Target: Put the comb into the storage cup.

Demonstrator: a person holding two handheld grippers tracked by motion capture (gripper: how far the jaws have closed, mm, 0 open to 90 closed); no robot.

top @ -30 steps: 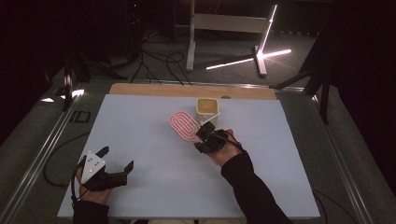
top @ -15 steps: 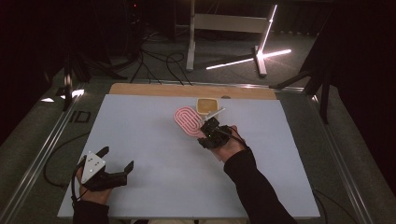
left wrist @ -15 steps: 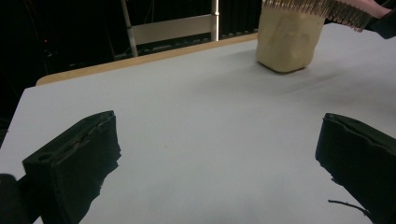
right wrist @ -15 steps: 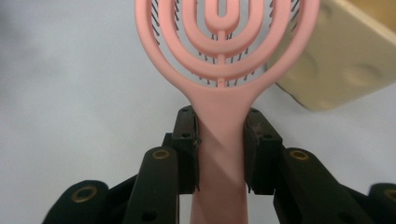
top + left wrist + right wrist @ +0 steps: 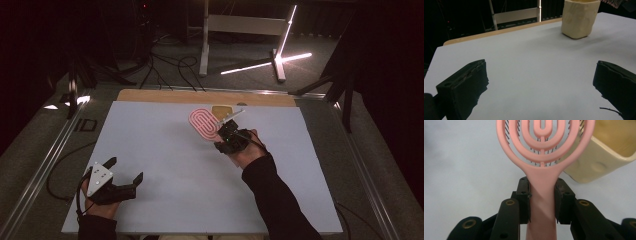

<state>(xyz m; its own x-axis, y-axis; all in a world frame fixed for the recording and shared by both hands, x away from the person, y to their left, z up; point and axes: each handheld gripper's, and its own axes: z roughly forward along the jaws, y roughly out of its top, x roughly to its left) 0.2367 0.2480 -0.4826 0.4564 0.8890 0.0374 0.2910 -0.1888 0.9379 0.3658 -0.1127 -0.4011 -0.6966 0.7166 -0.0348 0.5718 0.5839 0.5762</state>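
Near left corner of the white table (image 5: 165,165): left gripper (image 5: 125,175) resting low over the surface, jaws spread wide, nothing between them. Same wide gap seen in the left gripper view (image 5: 541,87), with bare tabletop between the two black jaws.

Farther in, right of centre: right gripper (image 5: 223,136) clamped on the handle of a pink brush (image 5: 204,124), held by a hand in a dark sleeve (image 5: 280,200). Seen close in the right gripper view (image 5: 541,202): both pads pressed against the handle's two sides, just below the neck of the brush (image 5: 542,157). Oval head made of concentric pink loops, dark bristles visible through the gaps, pointing away from the gripper toward the far edge.

Just beyond the brush head, slightly to its right: a cream squarish cup (image 5: 604,157), open top, inside not clear enough to tell any contents. Same cup (image 5: 579,18) standing upright near the far wooden edge (image 5: 200,96) of the table. Brush head overlapping the cup in view; touching or apart, cannot tell.
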